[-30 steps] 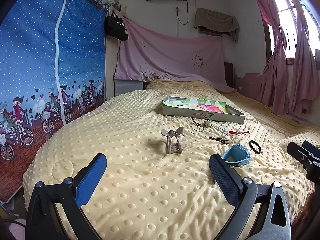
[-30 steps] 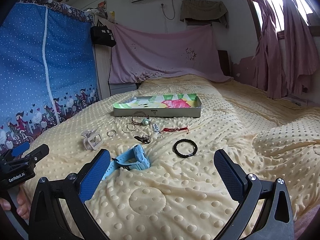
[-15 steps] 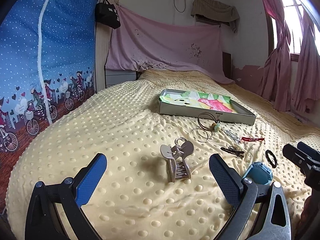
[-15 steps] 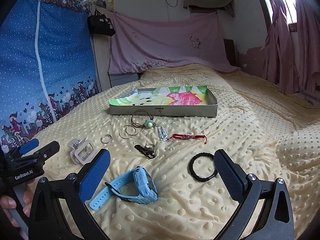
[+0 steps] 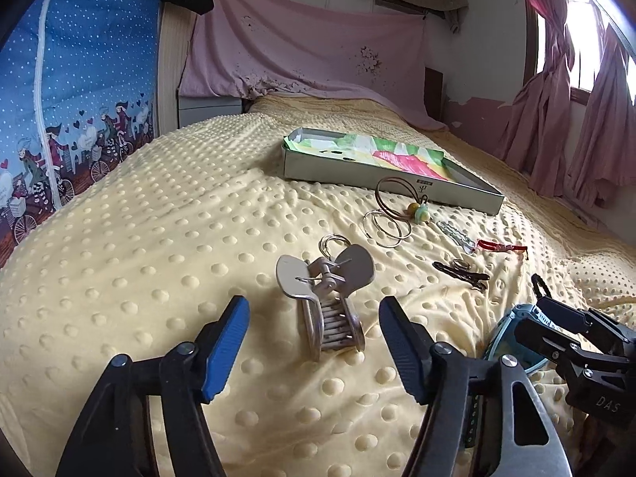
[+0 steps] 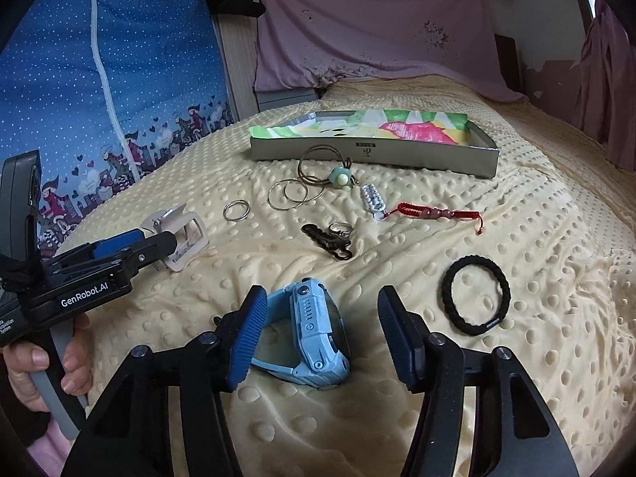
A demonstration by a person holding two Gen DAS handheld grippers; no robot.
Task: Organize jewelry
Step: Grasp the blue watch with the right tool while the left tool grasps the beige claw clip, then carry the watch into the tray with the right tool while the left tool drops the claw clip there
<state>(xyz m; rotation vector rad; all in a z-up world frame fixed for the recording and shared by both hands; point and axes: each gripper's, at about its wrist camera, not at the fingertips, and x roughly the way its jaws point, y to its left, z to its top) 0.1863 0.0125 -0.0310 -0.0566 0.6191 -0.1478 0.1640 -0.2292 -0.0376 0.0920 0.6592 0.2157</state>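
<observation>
1. Left tongs (image 5: 314, 318) wide apart, low over yellow bed (image 5: 159, 238), straddling beige hair claw (image 5: 326, 298).
2. Right tongs (image 6: 318, 318) wide apart around blue watch (image 6: 314, 334), not gripping.
3. Rings, bracelets lie btwn watch & box (image 6: 373, 155).

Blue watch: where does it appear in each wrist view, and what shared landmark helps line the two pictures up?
Left wrist: the blue watch sits low right, mostly hidden behind the right gripper.
Right wrist: the watch lies low centre, between the right gripper's open fingers, on the yellow blanket.
Shared landmark: the grey box with colourful lining, behind the jewelry in both views.
</observation>
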